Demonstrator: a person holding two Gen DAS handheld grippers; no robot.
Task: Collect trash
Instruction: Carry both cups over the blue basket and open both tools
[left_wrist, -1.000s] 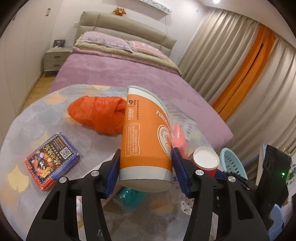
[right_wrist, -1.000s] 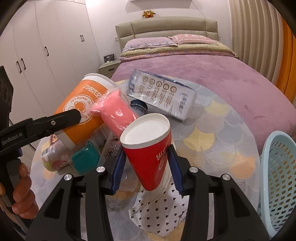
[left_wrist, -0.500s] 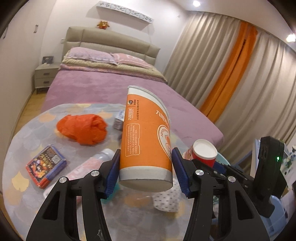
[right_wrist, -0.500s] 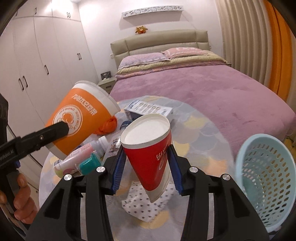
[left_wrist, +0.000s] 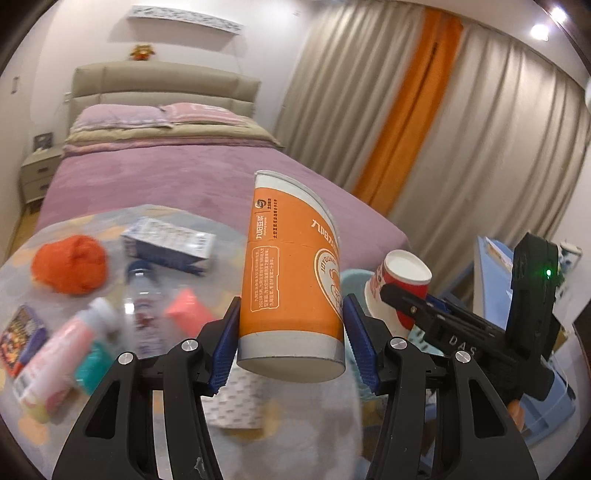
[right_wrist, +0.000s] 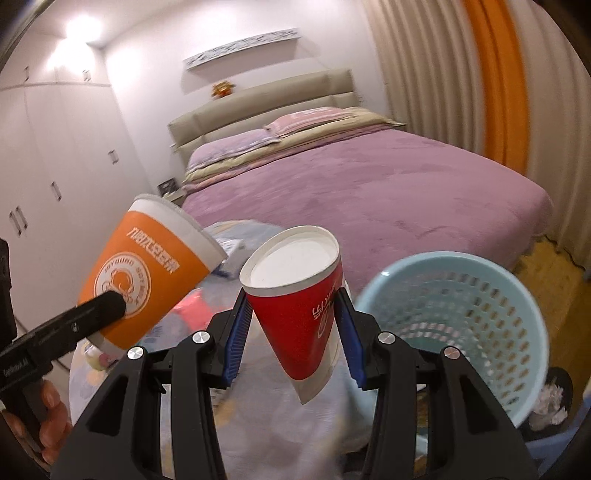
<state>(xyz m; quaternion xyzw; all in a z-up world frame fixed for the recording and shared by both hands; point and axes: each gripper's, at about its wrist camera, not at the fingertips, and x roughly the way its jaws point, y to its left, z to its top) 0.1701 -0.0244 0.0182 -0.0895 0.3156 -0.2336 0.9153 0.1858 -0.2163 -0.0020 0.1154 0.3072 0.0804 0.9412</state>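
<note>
The orange paper cup (left_wrist: 291, 280) was clamped near its base in the left tool (left_wrist: 291, 341), the red paper cup (right_wrist: 299, 306) in the right tool (right_wrist: 293, 332), both carried above the worktop (left_wrist: 59, 424); the blue perforated wastebasket (right_wrist: 461, 314) stood beside, presumably their destination.

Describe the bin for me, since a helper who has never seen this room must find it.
Start at the purple bed, then look down to the floor on its near side, beside the round table. There stands the light blue basket, the only open container there, with holes all over its wall.
</note>
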